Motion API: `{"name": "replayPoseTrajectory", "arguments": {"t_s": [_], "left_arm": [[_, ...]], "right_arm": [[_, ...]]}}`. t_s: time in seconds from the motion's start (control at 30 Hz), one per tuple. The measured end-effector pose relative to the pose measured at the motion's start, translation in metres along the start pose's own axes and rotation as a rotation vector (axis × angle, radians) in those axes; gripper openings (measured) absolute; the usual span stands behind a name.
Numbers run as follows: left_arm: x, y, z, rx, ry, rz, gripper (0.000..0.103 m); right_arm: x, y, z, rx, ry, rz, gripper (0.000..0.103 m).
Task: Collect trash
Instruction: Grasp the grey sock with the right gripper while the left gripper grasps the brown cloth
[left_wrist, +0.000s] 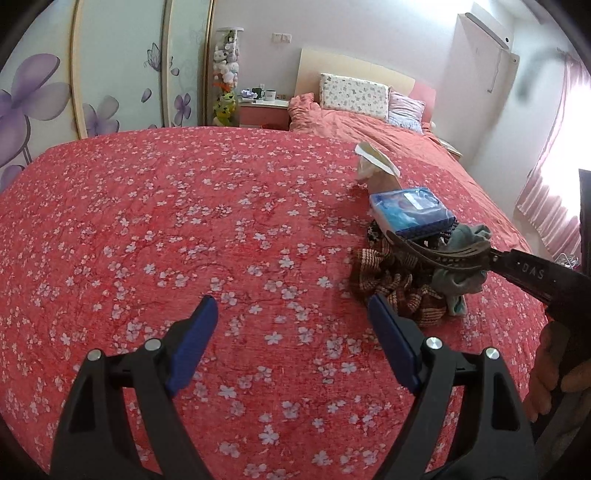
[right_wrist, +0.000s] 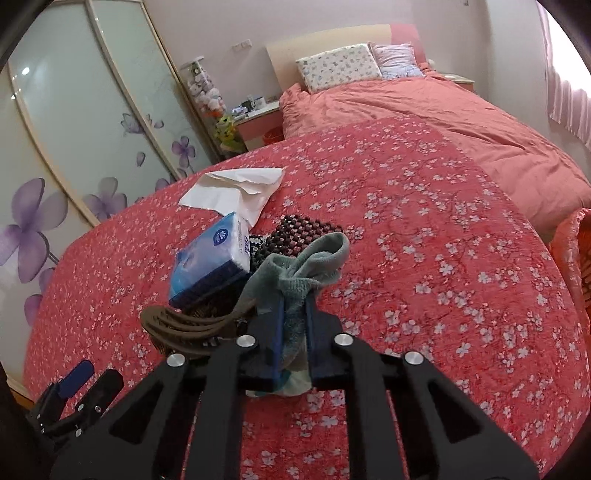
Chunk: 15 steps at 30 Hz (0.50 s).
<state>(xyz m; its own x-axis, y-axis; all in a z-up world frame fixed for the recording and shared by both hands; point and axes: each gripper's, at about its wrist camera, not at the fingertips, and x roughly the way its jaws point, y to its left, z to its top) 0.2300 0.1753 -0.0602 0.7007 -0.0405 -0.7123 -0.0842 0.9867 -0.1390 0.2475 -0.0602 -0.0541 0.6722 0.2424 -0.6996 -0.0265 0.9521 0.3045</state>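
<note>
Bed (right_wrist: 424, 221): one tissue pack (right_wrist: 210, 264), one sock (right_wrist: 299, 273) in right tongs (right_wrist: 293, 332)

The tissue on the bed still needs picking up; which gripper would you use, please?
Left, probably. The left gripper is open and holds nothing, while the right gripper is shut on a sock. The tissue lies beyond the clutter.

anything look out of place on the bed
Yes: a small heap sits on the bedspread: a tissue pack tilted atop a beaded mat, with loose tissues behind. The right hand-held gripper pinches a grey-green sock.
</note>
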Motion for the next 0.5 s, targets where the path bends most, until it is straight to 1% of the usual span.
{"name": "replayPoseTrajectory", "arguments": {"t_s": [0.1, 0.17, 0.27, 0.5], "left_arm": [[0.002, -0.003, -0.001, 0.001, 0.005, -0.007, 0.082], [0.004, -0.007, -0.001, 0.003, 0.011, -0.015, 0.082], [0.006, -0.013, -0.002, 0.012, 0.017, -0.026, 0.082], [0.013, -0.03, -0.002, 0.028, 0.036, -0.049, 0.082]], "right_arm": [[-0.014, -0.005, -0.001, 0.012, -0.044, 0.005, 0.007], [-0.026, -0.01, 0.0, 0.009, -0.089, -0.032, 0.007], [-0.039, -0.026, 0.003, 0.028, -0.131, -0.07, 0.007], [-0.06, -0.062, 0.005, 0.084, -0.186, -0.164, 0.007]]}}
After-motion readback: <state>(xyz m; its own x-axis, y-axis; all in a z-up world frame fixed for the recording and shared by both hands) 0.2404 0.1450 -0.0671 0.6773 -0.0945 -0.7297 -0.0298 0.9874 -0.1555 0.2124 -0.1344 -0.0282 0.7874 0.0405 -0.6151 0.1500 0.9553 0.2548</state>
